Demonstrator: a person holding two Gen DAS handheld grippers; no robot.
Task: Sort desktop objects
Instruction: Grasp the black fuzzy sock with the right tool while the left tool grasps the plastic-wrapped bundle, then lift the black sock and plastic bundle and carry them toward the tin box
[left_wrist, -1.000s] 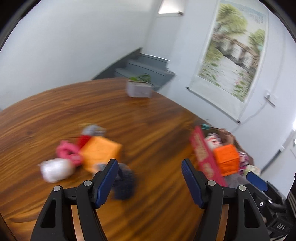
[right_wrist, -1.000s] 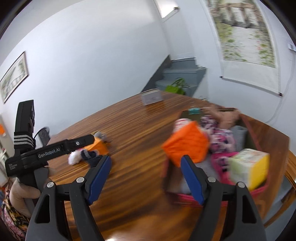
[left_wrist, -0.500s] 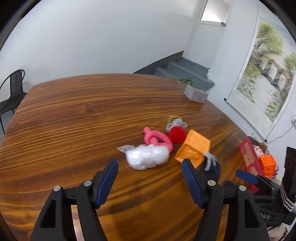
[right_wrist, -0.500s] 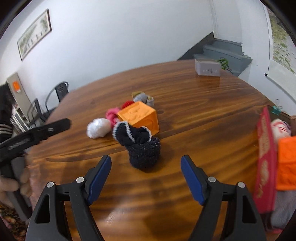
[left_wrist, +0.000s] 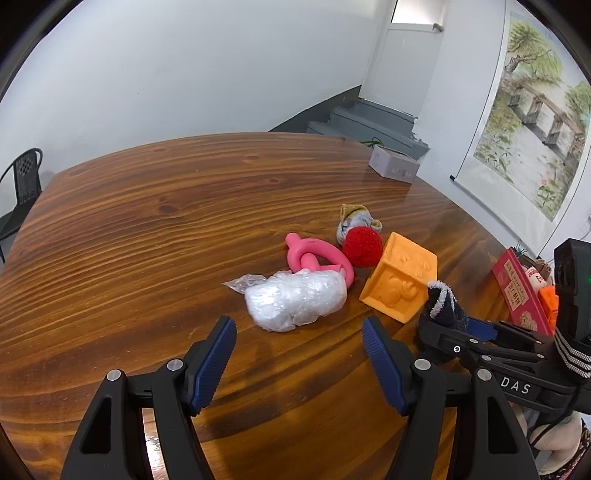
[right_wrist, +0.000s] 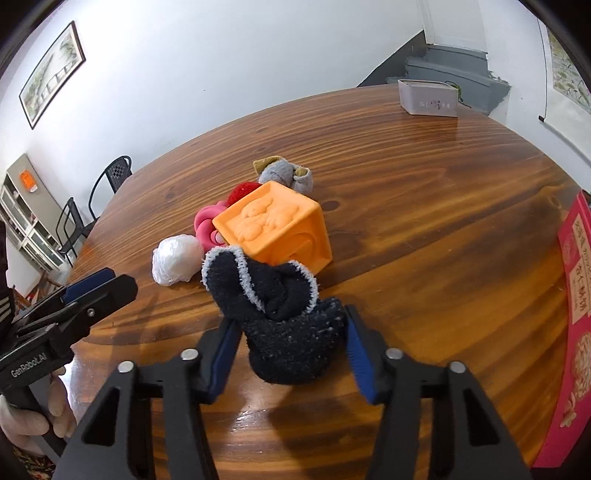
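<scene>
A black sock (right_wrist: 280, 314) with a white fuzzy cuff lies on the wooden table (right_wrist: 424, 221), in front of an orange embossed cube (right_wrist: 277, 225). My right gripper (right_wrist: 291, 321) is closing on the sock, and both blue pads touch its sides. A clear plastic-wrapped bundle (left_wrist: 295, 299) lies just ahead of my left gripper (left_wrist: 297, 325), which stands open above the table with nothing between its fingers. Behind the bundle are a pink ring toy (left_wrist: 310, 254), a red woolly ball (left_wrist: 362, 245) and a grey-yellow sock (left_wrist: 356, 218).
A red box (left_wrist: 517, 288) holding an orange cube and other items stands at the table's right edge. At the far edge sits a small white box (left_wrist: 393, 168). Black chairs (right_wrist: 110, 177) stand beyond the table on the left.
Both views swung from the red box to the pile of objects. My right gripper came down over the black sock and its jaws narrowed onto it. The left gripper drew nearer the plastic bundle.
</scene>
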